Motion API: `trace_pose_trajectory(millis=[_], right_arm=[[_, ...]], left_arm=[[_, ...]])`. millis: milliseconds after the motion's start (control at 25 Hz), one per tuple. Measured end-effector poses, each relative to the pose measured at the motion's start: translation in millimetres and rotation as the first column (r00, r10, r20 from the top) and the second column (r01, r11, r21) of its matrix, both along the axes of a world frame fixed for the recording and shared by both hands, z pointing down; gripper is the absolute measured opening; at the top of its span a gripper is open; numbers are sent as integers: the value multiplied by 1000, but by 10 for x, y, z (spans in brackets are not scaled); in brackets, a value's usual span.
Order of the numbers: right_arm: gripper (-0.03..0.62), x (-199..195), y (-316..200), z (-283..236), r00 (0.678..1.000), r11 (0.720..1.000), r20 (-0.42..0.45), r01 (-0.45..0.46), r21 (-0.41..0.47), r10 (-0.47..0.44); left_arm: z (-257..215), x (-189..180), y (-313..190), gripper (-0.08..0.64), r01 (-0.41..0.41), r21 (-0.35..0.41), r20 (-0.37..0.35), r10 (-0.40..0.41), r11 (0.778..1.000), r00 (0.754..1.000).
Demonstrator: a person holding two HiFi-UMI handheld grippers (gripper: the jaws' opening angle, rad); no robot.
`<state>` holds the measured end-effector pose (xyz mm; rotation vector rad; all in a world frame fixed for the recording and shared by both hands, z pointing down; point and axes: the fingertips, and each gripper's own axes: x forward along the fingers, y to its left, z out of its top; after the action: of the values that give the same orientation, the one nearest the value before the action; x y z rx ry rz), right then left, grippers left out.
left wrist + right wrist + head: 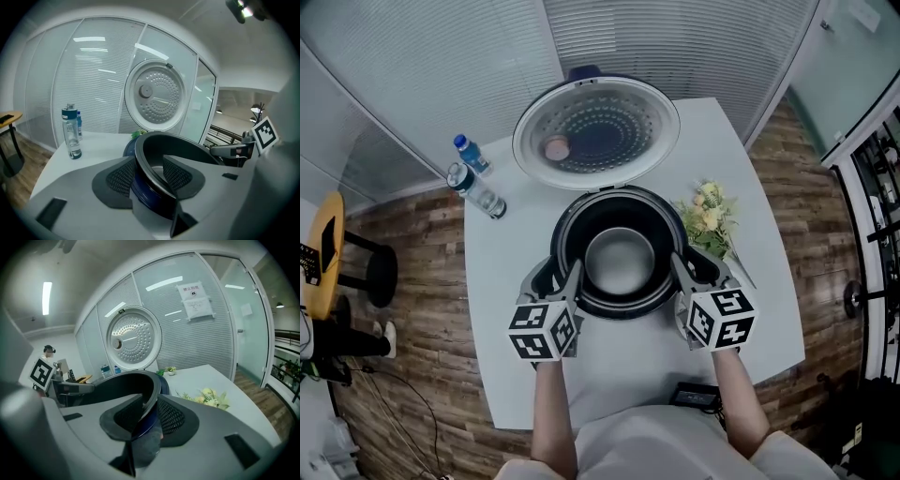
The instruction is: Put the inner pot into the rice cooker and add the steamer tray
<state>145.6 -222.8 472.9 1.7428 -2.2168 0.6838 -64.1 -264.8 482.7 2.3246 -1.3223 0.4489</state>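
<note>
The rice cooker (565, 217) stands open in the middle of the white table (511, 319), its round lid (596, 131) tipped up behind it. The dark inner pot (620, 262) sits down inside the cooker. My left gripper (573, 274) straddles the pot's left rim; in the left gripper view (146, 176) the inner pad stands off the rim (145, 164) with a gap, so it is open. My right gripper (680, 269) is at the right rim; in the right gripper view (150, 416) both pads lie against the rim (151, 401), shut on it.
Two water bottles (476, 192) stand at the table's back left. A bunch of flowers (710, 217) lies right of the cooker, close to my right gripper. A small dark device (694, 394) sits at the front edge. A stool (323, 253) stands on the floor at the left.
</note>
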Motion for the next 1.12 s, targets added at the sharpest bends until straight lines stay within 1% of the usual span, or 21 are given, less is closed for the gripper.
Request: trace_pose_trajectory(millis=[40,120,280,520,640,800,880,1000,1120], right_arm=[[104,-10,18,-17,1000,1000,-2,1,1,-1],[106,-33,65,-52,1000,1000,-2,3,6,-3],[104,-55,215,-151,1000,1000,4,-5,27,5],[104,-100,574,-302,1000,999,14,-27,43,26],[104,-123,793,-343,999,998,13,-41,49,40],[104,-200,1059,-384,999,997,-3,-42,59,42],[104,-193,1223,-401,998,997,-12,-57,59,57],[104,-165,1426,-396,995,995,-33,-88,48,90],[106,-168,1573,-352,993,993,-39,-109,38,111]], left_arm=[[-7,-18,8,190,4,2,8,-4,1000,1000],[-23,-70,33,209,14,5,12,-14,1000,1000],[-115,-166,146,212,25,24,-8,-25,999,1000],[-315,-236,448,212,9,49,-59,-6,999,998],[-362,-181,670,212,-24,51,-89,28,998,996],[-391,-87,962,212,-73,58,-104,79,996,991],[-386,7,1142,212,-107,56,-116,113,993,987],[-390,168,1400,212,-178,56,-117,183,982,976],[-357,261,1595,212,-229,52,-111,233,972,966]])
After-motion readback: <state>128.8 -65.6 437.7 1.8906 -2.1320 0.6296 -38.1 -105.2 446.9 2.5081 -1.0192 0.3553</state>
